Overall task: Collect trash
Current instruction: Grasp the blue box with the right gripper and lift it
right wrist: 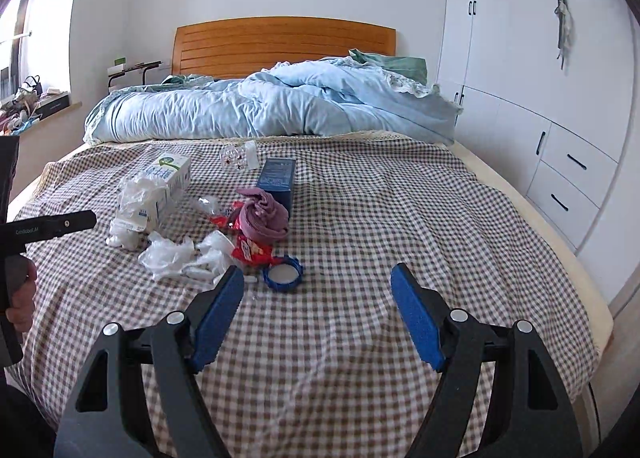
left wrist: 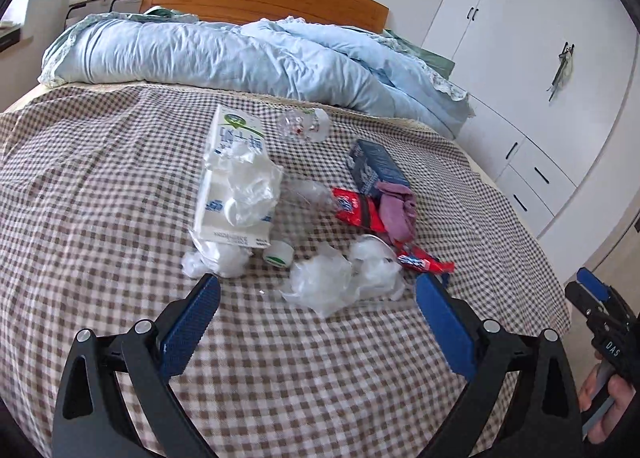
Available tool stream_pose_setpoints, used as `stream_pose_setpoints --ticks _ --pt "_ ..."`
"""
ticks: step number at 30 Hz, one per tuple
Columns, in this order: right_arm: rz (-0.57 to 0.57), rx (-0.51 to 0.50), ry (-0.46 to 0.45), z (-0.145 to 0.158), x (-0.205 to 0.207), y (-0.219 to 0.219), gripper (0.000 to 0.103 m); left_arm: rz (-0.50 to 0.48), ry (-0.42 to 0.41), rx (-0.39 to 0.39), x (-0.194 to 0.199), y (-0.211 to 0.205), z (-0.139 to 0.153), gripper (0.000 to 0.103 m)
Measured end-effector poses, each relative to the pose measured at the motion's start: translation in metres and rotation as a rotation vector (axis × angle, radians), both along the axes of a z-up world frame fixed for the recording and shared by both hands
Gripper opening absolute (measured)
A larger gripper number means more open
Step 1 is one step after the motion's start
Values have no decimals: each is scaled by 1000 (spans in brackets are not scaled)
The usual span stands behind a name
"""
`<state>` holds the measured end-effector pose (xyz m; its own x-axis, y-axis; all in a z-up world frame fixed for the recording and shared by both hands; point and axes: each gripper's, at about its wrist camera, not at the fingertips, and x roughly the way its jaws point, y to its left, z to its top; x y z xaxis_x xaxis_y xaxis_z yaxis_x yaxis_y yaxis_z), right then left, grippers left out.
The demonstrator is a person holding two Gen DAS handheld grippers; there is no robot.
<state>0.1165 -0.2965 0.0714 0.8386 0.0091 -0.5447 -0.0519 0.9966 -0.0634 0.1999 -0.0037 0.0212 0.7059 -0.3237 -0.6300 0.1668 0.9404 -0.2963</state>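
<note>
Left tool [left wrist: 318, 294] was released, blue pads spread wide with nothing between them, pointed down at the litter on the checked bedspread [left wrist: 100, 193]. Ahead-left of it: the white milk carton [left wrist: 228, 193] lying flat, a clear wrapper [left wrist: 252, 185] draped over it, more crumpled plastic [left wrist: 216, 260] at its near end, just past the left pad. A small white-and-green cap [left wrist: 278, 254] sat beside that. Dead ahead, close to the pad tips: crumpled clear plastic [left wrist: 320, 286], likely the easiest first pick since it was framed by the open jaws. Farther ahead, a clear plastic piece with red dots [left wrist: 304, 123]. Ahead-right: the red snack wrappers [left wrist: 356, 209], a purple cloth [left wrist: 394, 213] lying on them, and a dark blue box [left wrist: 376, 165] behind.

Right tool [right wrist: 318, 290] was also released, empty, aimed at bare bedspread; the pile lay ahead-left of it. Blue ring lid [right wrist: 282, 276] sat just beyond its left pad, nearest reach. The person's hand [right wrist: 22, 298] gripped the left tool's handle at the frame's left edge.

Trash was all still on the bed, clustered mid-spread, short of the blue duvet [right wrist: 260, 109]. No bin or bag in view. Both tools seemingly were held wide and angled down to line up a first grasp; collection looked not yet started.
</note>
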Motion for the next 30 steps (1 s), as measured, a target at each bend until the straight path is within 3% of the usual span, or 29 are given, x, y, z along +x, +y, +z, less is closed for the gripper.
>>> stream_pose_setpoints --ticks 3,8,14,17,22,25,27,30 --pt "15 9 9 -1 39 7 73 39 -31 61 17 16 -5 95" --pt "12 16 44 -18 120 15 73 144 6 -105 38 48 -22 95" --pt "-20 22 154 -52 216 19 73 137 -40 -46 43 56 -26 95" --pt "11 85 197 -66 249 21 73 157 -19 -87 49 68 -30 95" --pt "61 208 304 -88 279 33 73 196 11 -91 56 76 -39 95" --pt "87 159 349 -101 281 52 73 196 17 -81 57 75 -41 95" --pt "69 127 322 -99 280 56 60 185 20 -73 57 72 -42 95" --pt "28 154 210 -74 264 45 60 164 -2 -54 54 66 -37 95"
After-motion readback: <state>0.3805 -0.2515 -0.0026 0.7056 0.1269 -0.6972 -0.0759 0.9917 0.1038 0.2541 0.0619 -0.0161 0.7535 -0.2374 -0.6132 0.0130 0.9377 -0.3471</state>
